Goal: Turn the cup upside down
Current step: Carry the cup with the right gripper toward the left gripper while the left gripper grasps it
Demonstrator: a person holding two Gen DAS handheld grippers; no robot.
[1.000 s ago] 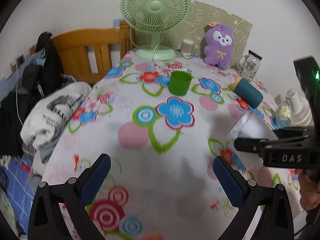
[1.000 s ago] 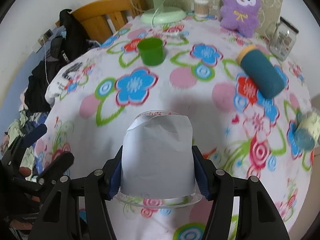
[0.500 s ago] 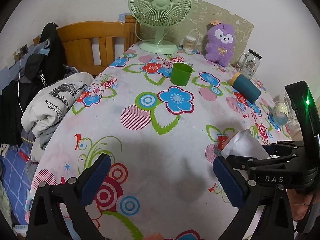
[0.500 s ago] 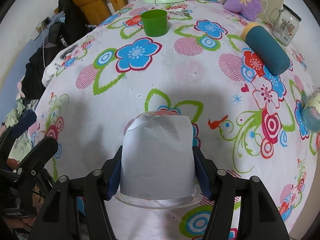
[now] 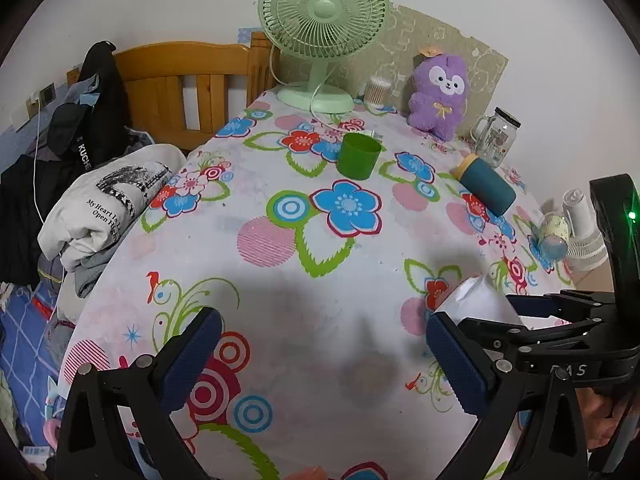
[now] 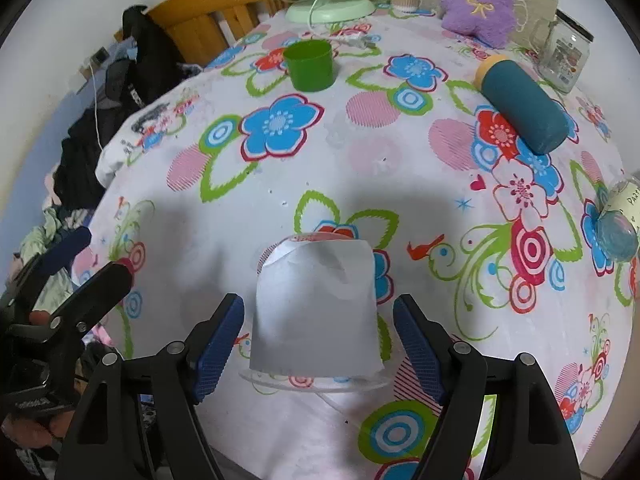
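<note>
A clear plastic cup with a white paper wrap (image 6: 316,308) stands upside down, rim on the flowered tablecloth, near the table's front edge. My right gripper (image 6: 318,344) is open, its blue pads (image 6: 218,344) on either side of the cup and apart from it. The cup (image 5: 476,300) also shows in the left wrist view at right, partly hidden by the right gripper. My left gripper (image 5: 324,356) is open and empty above the front of the table.
A green cup (image 5: 357,155) stands upright mid-table. A teal bottle (image 5: 486,186) lies on its side at right. A green fan (image 5: 322,40), purple plush (image 5: 438,96), glass jar (image 5: 496,140) and a small bottle (image 5: 552,236) line the back and right. Clothes (image 5: 100,208) lie left.
My right gripper carried the cup toward the front of the table, set it down and opened its jaws. My left gripper drew back.
</note>
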